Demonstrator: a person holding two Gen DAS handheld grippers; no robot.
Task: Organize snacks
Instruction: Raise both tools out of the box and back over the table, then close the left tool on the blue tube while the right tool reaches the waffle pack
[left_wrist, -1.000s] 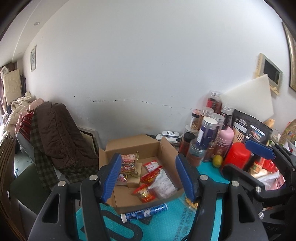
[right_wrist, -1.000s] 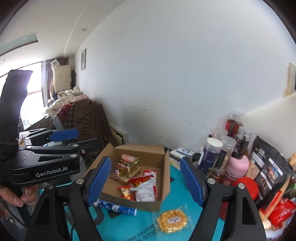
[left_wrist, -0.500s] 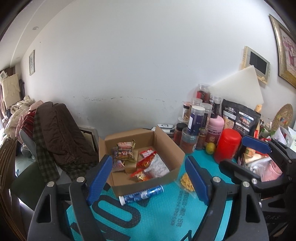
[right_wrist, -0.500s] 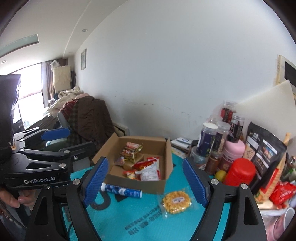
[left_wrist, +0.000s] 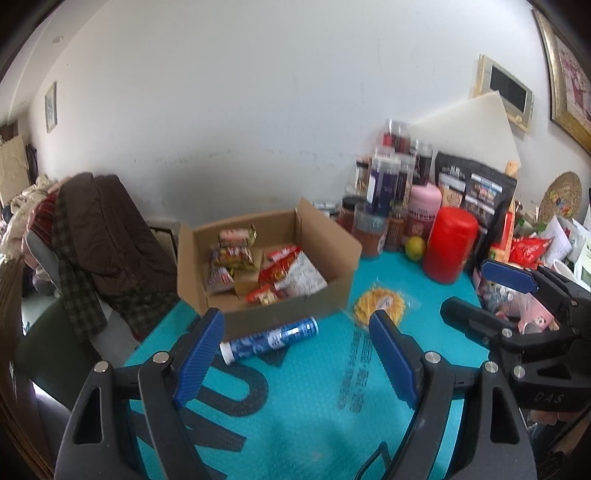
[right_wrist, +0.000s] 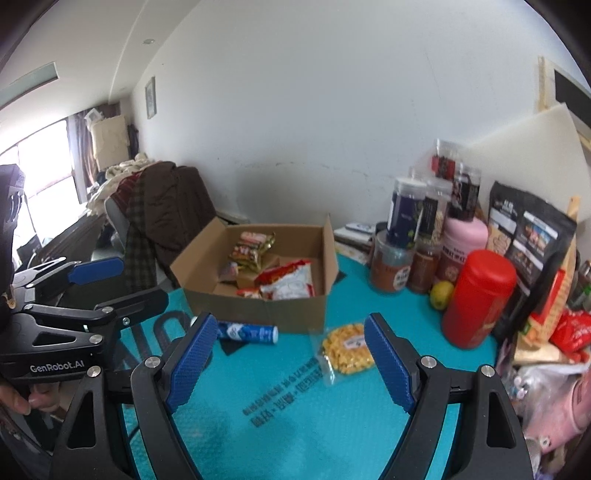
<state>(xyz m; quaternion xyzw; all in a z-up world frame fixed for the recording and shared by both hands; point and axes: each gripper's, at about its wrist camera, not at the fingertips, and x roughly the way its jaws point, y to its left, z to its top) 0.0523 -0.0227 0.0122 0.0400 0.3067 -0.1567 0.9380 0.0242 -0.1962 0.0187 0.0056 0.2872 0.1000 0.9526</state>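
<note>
Left claw (left_wrist: 295, 350) spread wide above the teal bench (left_wrist: 314, 406), nothing between the blue pads; jaws just opened further. Right claw (right_wrist: 286, 354) likewise wide and empty, jaws also just opened a little.

Open cardboard box (left_wrist: 317, 295) toward the back left of the bench, holding several snack packets (left_wrist: 284, 273) in red, white and striped wrappers. Blue-and-white tube (left_wrist: 269, 339) lying on its side just in front of the box, touching or nearly touching its front wall. Clear bag of yellow snacks (left_wrist: 380, 304) flat on the bench beside the box's right front corner.

Red canister (left_wrist: 448, 243) upright to the right, a yellow lemon (left_wrist: 414, 247) just beside it. Jars (left_wrist: 384, 184), a pink bottle (left_wrist: 424, 206) and a black pouch (left_wrist: 476, 192) crowded along the wall behind.
</note>
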